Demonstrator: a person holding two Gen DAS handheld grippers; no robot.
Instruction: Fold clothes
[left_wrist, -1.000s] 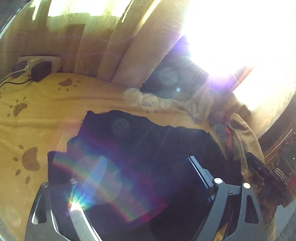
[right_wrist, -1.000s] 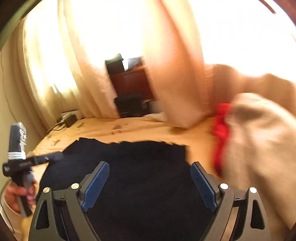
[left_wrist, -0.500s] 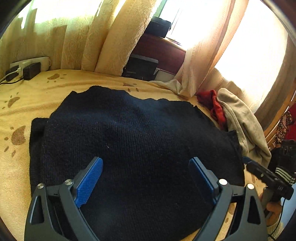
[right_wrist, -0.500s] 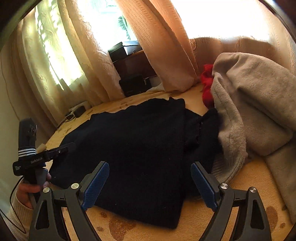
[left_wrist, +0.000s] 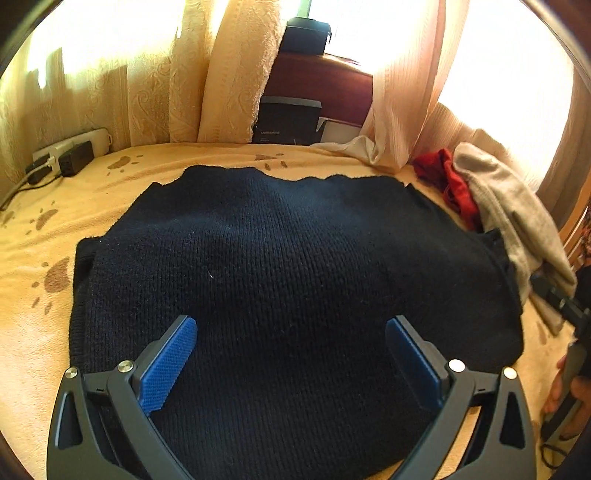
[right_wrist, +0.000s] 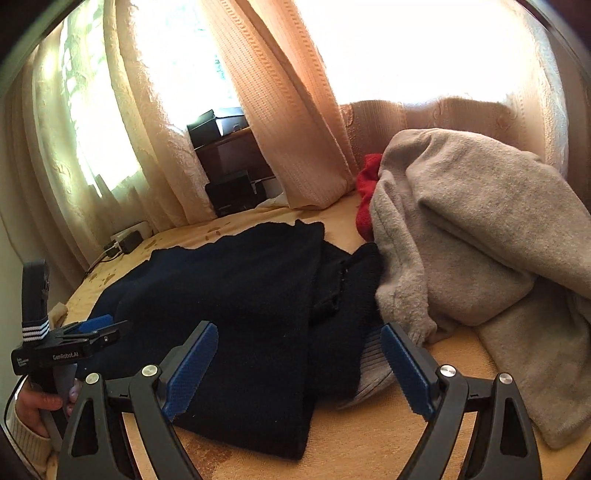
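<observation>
The black sweater (left_wrist: 288, 280) lies spread on the yellow bed cover (left_wrist: 37, 339), already doubled over along its side nearest the grey garment (right_wrist: 480, 236), which touches it there. The left gripper (left_wrist: 290, 354) and the right gripper (right_wrist: 299, 365) both hover over the sweater's near edge with their fingers wide apart and holding nothing. For a neat next fold, each gripper should probably pinch all layers at a near corner and lift evenly, keeping clear of the grey garment.

right tool (right_wrist: 299, 363) gapes wide above black sweater (right_wrist: 236, 314), grey garment (right_wrist: 480, 258) just beside.
</observation>
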